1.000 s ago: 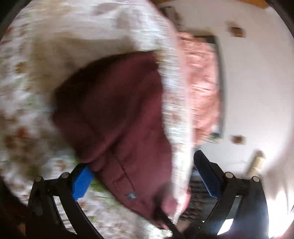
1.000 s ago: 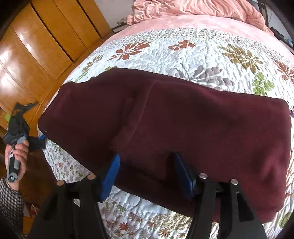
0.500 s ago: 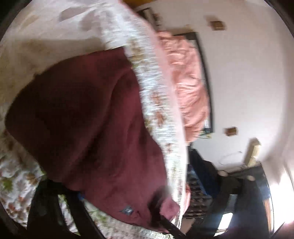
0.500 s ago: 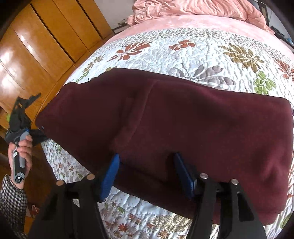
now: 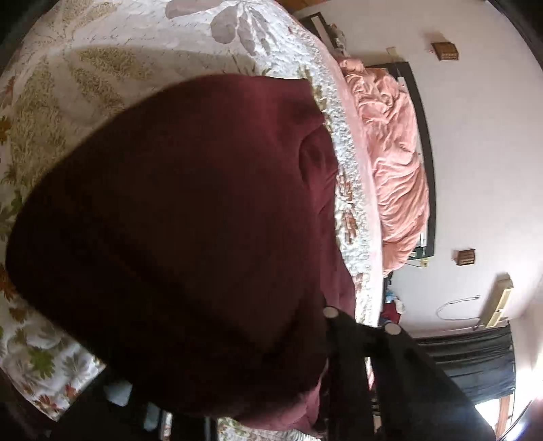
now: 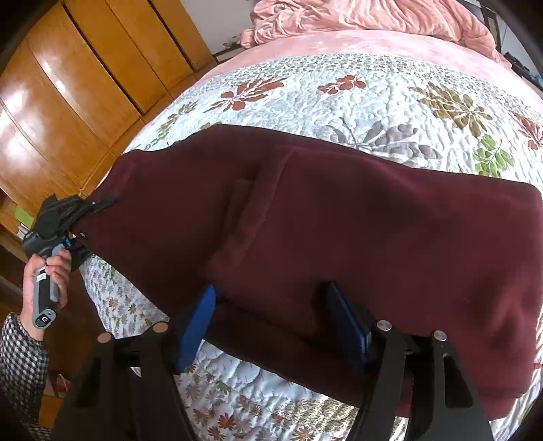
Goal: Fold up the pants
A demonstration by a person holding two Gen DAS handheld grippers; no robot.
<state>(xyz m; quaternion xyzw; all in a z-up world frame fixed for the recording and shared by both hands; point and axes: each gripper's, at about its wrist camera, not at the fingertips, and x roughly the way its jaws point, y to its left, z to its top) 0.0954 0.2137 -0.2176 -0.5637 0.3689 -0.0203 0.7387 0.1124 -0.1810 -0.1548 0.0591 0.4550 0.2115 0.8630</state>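
Your left gripper (image 6: 89, 217), wide open and clear of the cloth a second ago, has reached the left end of the maroon pants (image 6: 322, 230) and its jaws are closing on that edge. The pants lie folded across the near side of the floral quilt (image 6: 356, 98), unmoved. Your right gripper (image 6: 275, 325) hasn't shifted; its jaws are opening, straddling the near hem, blue pads (image 6: 198, 325) not pressing.

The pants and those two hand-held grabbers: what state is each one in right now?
Pants: folded, lying flat on the quilt, one end at the bed's edge.
Left gripper: closing on the end of the pants, fabric between its fingers.
Right gripper: opening, fingers either side of the near edge, not pressing.
Pink blanket: crumpled.
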